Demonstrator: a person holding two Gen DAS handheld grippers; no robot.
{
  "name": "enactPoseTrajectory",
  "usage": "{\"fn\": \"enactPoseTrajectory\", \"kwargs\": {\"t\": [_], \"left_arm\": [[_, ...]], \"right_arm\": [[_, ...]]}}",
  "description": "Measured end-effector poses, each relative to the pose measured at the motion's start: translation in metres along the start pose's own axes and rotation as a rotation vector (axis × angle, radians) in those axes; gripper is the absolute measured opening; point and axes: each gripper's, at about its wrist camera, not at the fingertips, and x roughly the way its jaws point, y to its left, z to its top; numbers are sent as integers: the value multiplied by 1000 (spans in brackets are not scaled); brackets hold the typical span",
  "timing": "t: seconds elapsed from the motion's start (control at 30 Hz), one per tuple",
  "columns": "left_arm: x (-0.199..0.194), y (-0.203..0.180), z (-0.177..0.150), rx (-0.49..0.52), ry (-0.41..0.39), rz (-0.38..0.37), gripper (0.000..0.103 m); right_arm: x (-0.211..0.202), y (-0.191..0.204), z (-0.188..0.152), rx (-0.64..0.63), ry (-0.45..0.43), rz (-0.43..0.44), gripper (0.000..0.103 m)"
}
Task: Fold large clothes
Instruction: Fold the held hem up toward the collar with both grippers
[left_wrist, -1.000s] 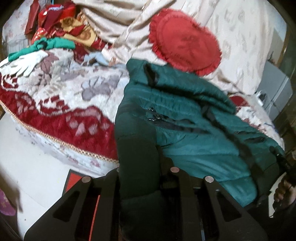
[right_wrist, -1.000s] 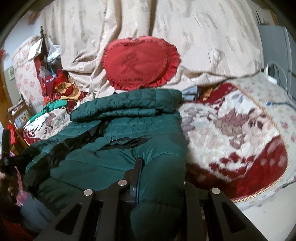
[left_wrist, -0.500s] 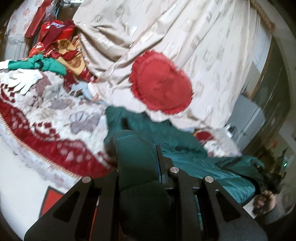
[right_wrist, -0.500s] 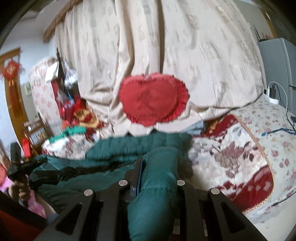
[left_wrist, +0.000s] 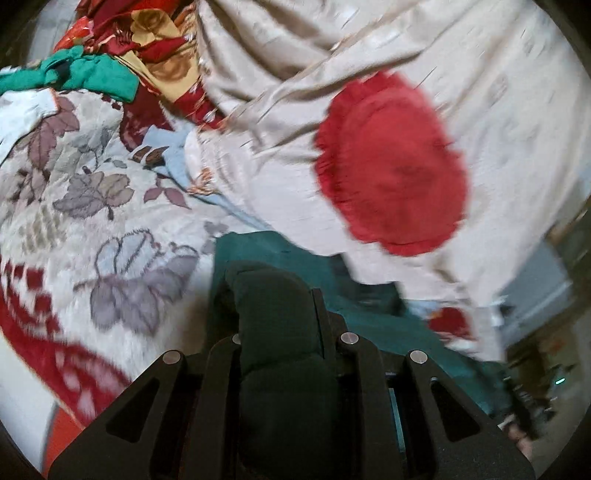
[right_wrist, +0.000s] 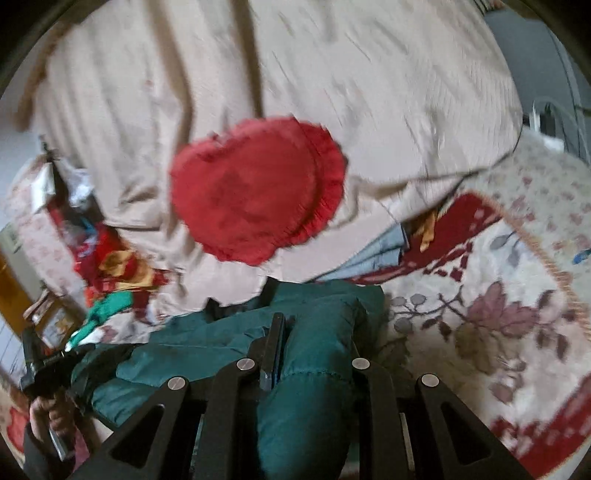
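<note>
A dark green puffer jacket (left_wrist: 373, 328) lies on a floral bed cover (left_wrist: 110, 229). My left gripper (left_wrist: 277, 291) is shut on a bunched fold of the jacket's hem, which fills the gap between the fingers. In the right wrist view the same jacket (right_wrist: 207, 354) stretches to the left, and my right gripper (right_wrist: 314, 325) is shut on its other corner. The cloth hides both sets of fingertips. At the left edge of the right wrist view a hand holds the other gripper's handle (right_wrist: 40, 380). Both views are blurred by motion.
A red frilled heart cushion (right_wrist: 255, 192) leans on a beige draped cloth (right_wrist: 332, 74) behind the jacket. A heap of red, gold and green clothes (left_wrist: 122, 62) lies at the bed's far left. A white power strip with cables (right_wrist: 546, 122) sits at the far right.
Both grippers have carried the jacket's hem forward and up toward the cushion. The jacket's visible body has shrunk to a narrow strip beneath the fingers. The views have rolled.
</note>
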Motion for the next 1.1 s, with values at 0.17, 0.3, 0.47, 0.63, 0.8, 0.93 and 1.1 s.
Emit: {"fn": "enactPoseTrajectory", "kwargs": {"t": [0.17, 0.3, 0.47, 0.63, 0.8, 0.93, 1.1], "left_arm": [[74, 8, -2, 59, 103, 110, 16], [99, 5, -10, 115, 112, 142, 17], [97, 11, -5, 82, 134, 78, 18], [77, 34, 20, -134, 194, -112, 39], [42, 36, 46, -228, 119, -207, 65], [18, 26, 56, -194, 33, -213, 70], [12, 15, 58, -126, -1, -182, 70]], "right_arm": [[77, -18, 3, 74, 89, -55, 16], [128, -36, -11, 90, 175, -91, 17], [147, -54, -25, 148, 192, -63, 18], [120, -69, -15, 337, 133, 122, 46], [82, -76, -1, 476, 44, 309, 64], [60, -60, 9, 389, 19, 288, 65], [50, -40, 7, 251, 25, 237, 65]]}}
